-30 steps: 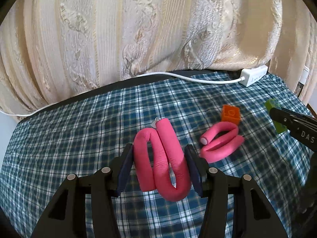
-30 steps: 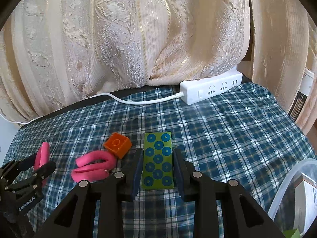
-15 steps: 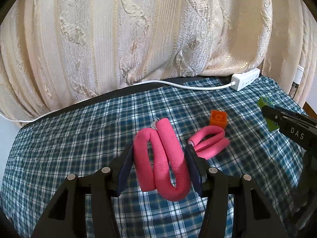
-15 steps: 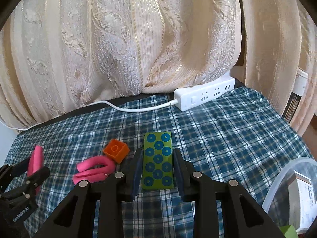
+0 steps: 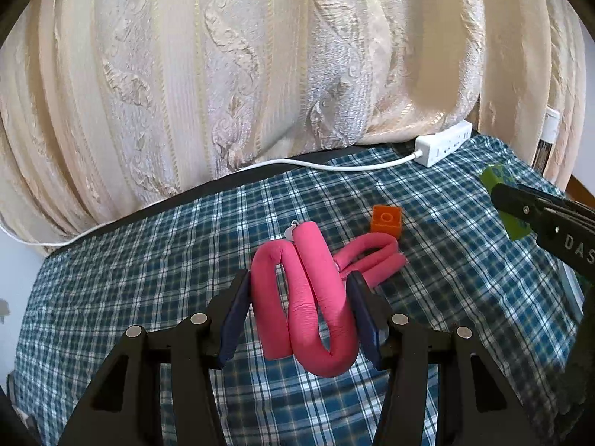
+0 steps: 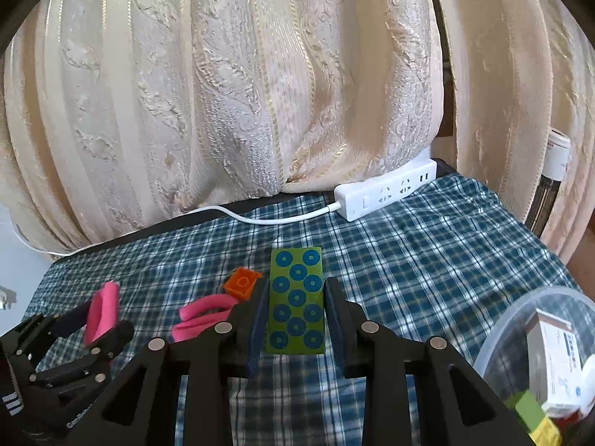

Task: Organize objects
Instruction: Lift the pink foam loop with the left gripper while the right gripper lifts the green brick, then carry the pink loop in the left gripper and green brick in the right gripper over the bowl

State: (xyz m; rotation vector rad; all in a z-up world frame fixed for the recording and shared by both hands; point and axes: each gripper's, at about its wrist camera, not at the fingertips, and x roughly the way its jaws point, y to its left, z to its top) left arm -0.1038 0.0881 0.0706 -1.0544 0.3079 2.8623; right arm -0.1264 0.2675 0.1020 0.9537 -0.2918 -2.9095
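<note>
On the counter: checked cloth point(image 6: 427, 260), orange block point(image 6: 242, 283) touching pink loop point(image 6: 202, 314).
Left fingers point(image 5: 299, 310): squeeze bent pink foam roller point(image 5: 305, 297), lifted.
Right fingers point(image 6: 296, 310): squeeze green dotted block point(image 6: 296, 299).
Far edge: curtain point(image 6: 241, 93), power strip point(image 6: 386, 195).
Right edge: clear tub point(image 6: 520, 319).

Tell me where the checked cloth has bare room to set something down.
Free: the checked cloth between the power strip and the clear tub, and the left stretch below the curtain. Crowded: around the orange brick and loose pink foam roller.
</note>
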